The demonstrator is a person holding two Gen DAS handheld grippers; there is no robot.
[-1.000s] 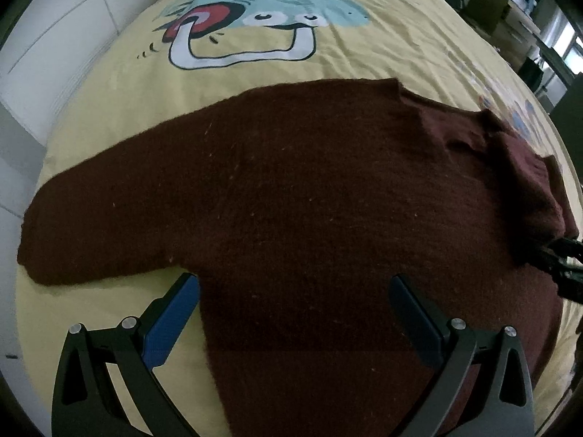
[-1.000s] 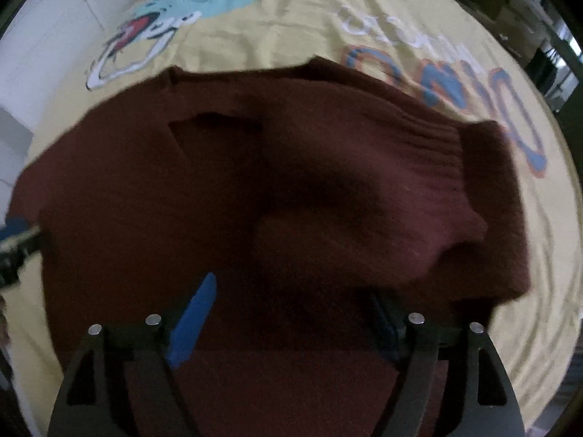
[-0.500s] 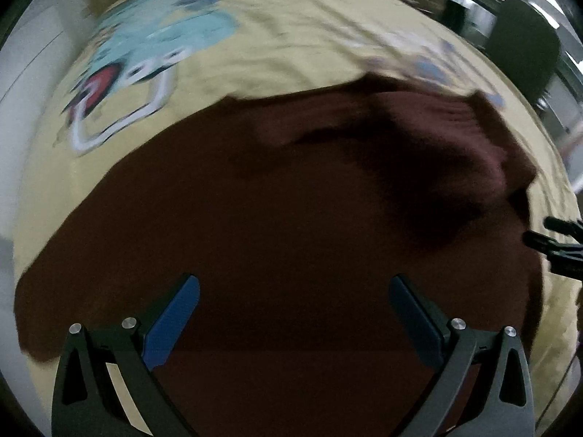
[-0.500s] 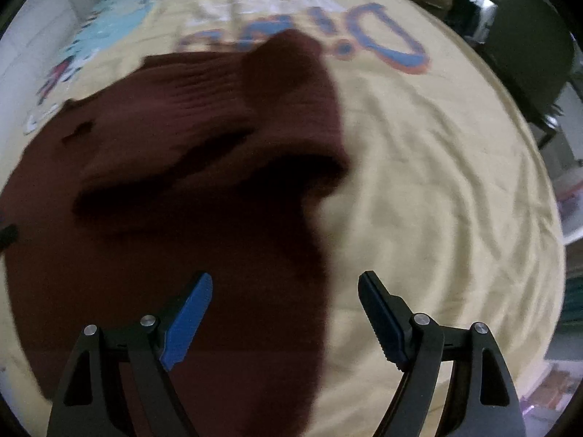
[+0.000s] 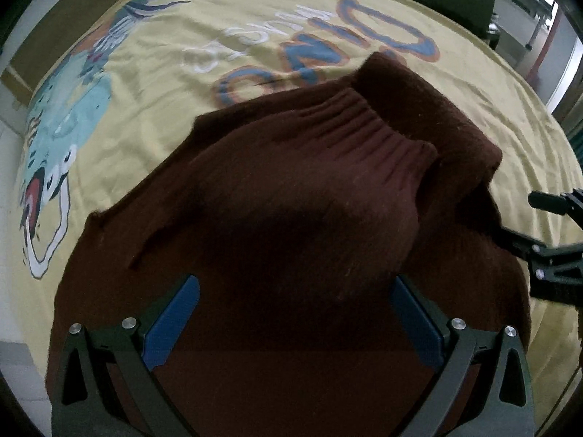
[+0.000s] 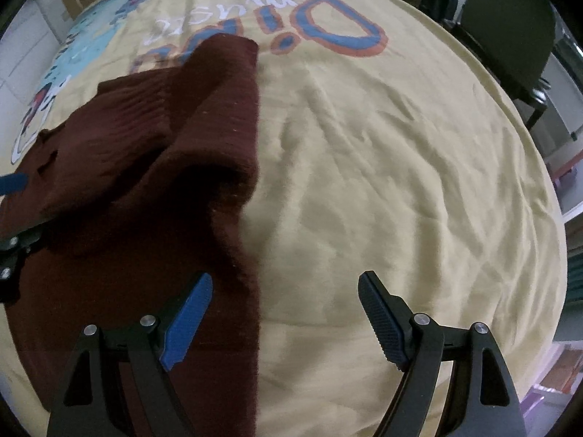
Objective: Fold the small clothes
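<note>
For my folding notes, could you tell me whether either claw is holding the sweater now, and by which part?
Nothing is held: the left claw and right claw are both open above the maroon sweater.

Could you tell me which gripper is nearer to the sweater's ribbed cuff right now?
Left. The left gripper hangs open over the sweater with the cuff straight ahead; the right gripper, also open, straddles the sweater's right edge, off to the cuff's side.

maroon sweater point(image 5: 291, 196), yellow printed sheet point(image 6: 400, 145)
</note>
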